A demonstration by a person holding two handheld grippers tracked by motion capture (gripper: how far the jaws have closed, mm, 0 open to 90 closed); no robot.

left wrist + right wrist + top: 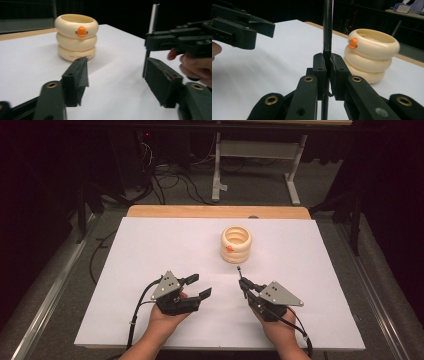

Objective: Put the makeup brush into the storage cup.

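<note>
The right claw [327, 75] was clamped on a thin dark pen [327, 30], held upright. The cream ringed holder [236, 244] stood ahead of it on the white worktop [150, 250], well apart. The left claw [197, 286] gaped wide, empty. To do it well, I judged the pen should stay vertical, travel over the holder's mouth, then descend before release. The pen's lower end and the holder's inside were hidden.

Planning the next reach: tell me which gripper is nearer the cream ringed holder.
Right. The right gripper, shut on a pen, sits just below the cream ringed holder; the open left gripper lies farther off, down-left.
</note>
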